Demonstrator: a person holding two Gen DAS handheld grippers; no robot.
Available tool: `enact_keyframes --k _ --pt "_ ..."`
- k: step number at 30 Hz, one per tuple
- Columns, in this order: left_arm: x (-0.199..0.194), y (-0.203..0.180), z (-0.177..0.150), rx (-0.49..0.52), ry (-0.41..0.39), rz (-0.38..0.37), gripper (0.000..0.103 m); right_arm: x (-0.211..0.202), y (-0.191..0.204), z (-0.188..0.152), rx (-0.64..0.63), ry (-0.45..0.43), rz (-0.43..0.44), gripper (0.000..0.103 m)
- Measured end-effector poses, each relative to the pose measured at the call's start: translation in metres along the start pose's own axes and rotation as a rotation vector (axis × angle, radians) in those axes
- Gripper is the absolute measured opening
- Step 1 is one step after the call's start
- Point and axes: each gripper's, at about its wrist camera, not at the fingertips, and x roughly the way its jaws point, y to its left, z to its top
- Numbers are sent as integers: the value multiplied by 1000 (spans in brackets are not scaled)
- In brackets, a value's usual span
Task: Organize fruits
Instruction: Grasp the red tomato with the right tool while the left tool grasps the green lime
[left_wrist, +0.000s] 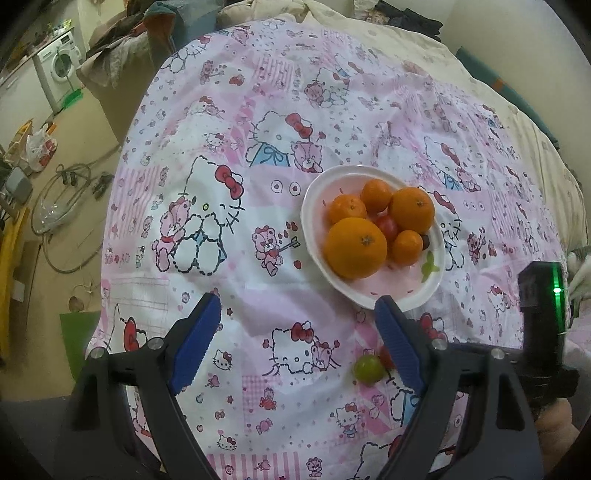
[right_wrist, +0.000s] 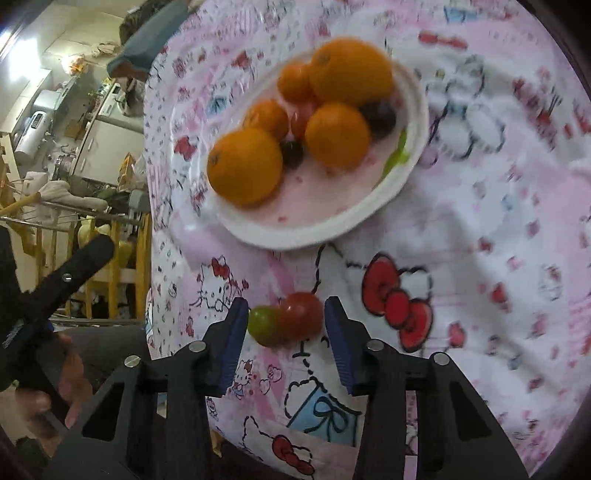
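With the right gripper (right_wrist: 286, 319) jaws apart around the red tomato (right_wrist: 300, 315), closing could nudge the touching green tomato (right_wrist: 263, 325) at nine o'clock rolling across the cloth (right_wrist: 480, 240), while the left gripper (left_wrist: 295, 328) hangs open.

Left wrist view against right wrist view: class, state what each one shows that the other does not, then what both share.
Only the left wrist view shows the left gripper wide open over bare cloth and a washing machine. Only the right wrist view shows the right gripper open around a red tomato. Both show the plate of oranges and the green tomato on the cloth.
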Motion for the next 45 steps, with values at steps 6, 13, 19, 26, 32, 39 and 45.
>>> enact_keyframes --k 6,13,19,26,32,39,45 --pt "1 -3 0 10 0 4 83 20 -2 -5 15 39 -53 32" --pt "10 -4 -3 16 33 10 83 10 -5 -5 28 5 -40 31" --pt "34 -11 -16 38 133 -16 83 -21 -9 -1 40 -94 -29 31" --pt "66 -65 -46 284 253 -32 78 -63 -29 -2 99 -201 -16 31" --pt "87 -87 -60 393 295 -31 61 -87 -44 -7 129 -250 3 31" --pt "97 -94 -61 405 316 -31 54 -95 -51 -11 145 -253 14 31" --pt "98 -99 -66 454 314 -16 39 -96 -49 -10 138 -255 21 31"
